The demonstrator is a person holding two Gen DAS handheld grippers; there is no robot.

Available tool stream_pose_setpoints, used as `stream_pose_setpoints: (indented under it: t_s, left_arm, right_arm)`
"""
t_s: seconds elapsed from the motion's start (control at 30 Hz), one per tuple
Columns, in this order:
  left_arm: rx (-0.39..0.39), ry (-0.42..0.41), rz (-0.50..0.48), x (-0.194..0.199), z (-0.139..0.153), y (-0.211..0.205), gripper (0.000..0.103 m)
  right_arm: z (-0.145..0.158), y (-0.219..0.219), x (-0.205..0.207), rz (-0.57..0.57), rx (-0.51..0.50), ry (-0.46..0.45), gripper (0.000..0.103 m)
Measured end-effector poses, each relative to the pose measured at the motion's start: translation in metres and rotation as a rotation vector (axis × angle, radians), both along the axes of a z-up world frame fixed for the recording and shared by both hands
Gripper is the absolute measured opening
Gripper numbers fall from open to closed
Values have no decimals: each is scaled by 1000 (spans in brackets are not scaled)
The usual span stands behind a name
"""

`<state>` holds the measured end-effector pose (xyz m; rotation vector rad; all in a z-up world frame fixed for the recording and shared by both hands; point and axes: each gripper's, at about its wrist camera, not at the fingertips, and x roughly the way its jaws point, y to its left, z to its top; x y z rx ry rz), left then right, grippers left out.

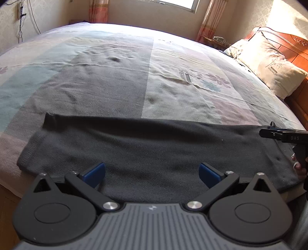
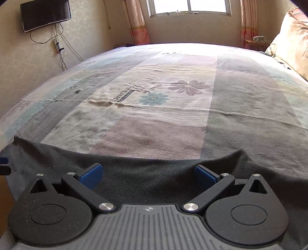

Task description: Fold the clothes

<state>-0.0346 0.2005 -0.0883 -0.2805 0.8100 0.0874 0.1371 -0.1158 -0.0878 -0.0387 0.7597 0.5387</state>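
A dark grey garment (image 1: 154, 146) lies flat in a long folded strip across the near edge of the bed, its far edge straight. My left gripper (image 1: 152, 174) hovers open over the strip's near middle, blue pads wide apart with nothing between them. In the left wrist view the right gripper (image 1: 269, 132) shows at the far right edge, seen side-on above the garment's right end, held by a hand (image 1: 299, 167). In the right wrist view my right gripper (image 2: 147, 174) stands open over the same garment (image 2: 154, 173), empty.
The patchwork bedsheet (image 1: 173, 77) with a flower print (image 2: 184, 86) stretches beyond the garment. A pillow (image 1: 269, 63) leans on the wooden headboard (image 1: 292, 46) at right. A wall television (image 2: 45, 13) and a window (image 2: 189, 6) lie beyond the bed.
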Motion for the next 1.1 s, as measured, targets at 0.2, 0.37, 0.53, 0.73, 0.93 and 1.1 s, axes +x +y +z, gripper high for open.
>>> stream_pose_setpoints:
  t_s: [0.2,0.37,0.53,0.73,0.93,1.1]
  left_arm:
    - [-10,-10,4,-1,-4,5,102]
    - [8,-10,10,1,-5,2,102]
    - [6,-4,2,-1,-4,3,102]
    - [13,-8,2,-1,-5,2,102]
    - [0,-13,3,-3,-5,4,102]
    - [-18,-17,18,-2,-5,7,102]
  right_arm:
    - [-2,-12,10,-45,-15,-14,103]
    - [2,-5,13,-36,-42,-33,103]
    - [0,-5,31,-79,-93,-36,103]
    - [18,-35,16,-99,-30,-55,103]
    - [-8,-54,25,-136,-38,11,103]
    - [20,-58,3,-131,-5,-38,103]
